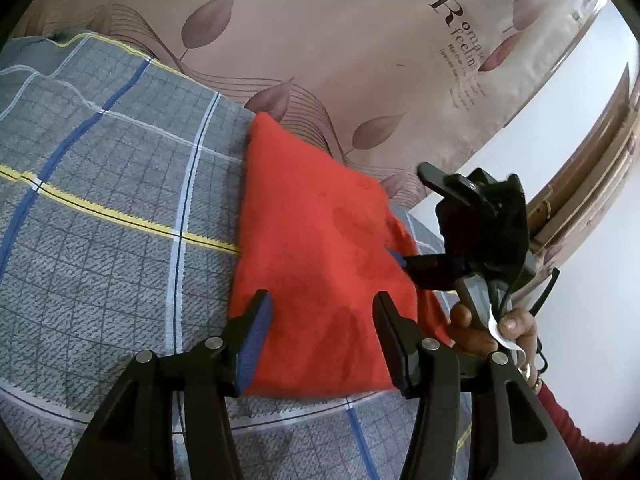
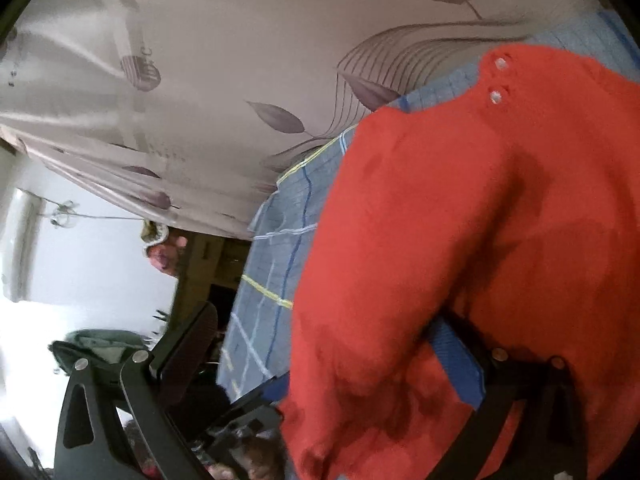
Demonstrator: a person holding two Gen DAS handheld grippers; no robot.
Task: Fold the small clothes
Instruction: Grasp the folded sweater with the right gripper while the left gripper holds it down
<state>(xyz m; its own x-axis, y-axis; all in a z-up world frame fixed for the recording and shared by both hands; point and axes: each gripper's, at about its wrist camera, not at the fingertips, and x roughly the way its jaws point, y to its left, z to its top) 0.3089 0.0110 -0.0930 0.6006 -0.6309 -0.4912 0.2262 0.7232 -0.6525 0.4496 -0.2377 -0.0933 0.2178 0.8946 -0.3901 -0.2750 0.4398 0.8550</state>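
Note:
A small red garment (image 1: 316,236) lies folded flat on the grey checked blanket (image 1: 100,184). My left gripper (image 1: 320,340) is open, its blue-padded fingers (image 1: 256,336) spread over the garment's near edge, holding nothing. My right gripper (image 1: 404,260) reaches in from the right, its finger tip against the garment's right edge. In the right wrist view the red garment (image 2: 472,240) fills the right side, with two snap buttons (image 2: 498,80). The right gripper (image 2: 320,360) stands wide open, its blue-padded finger (image 2: 456,364) under a red fold.
A beige curtain with leaf prints (image 1: 320,40) hangs behind the bed. A white wall (image 1: 580,160) and a wooden frame (image 1: 588,168) stand on the right. The blanket's edge (image 2: 272,280) shows in the right wrist view, with dark furniture beyond.

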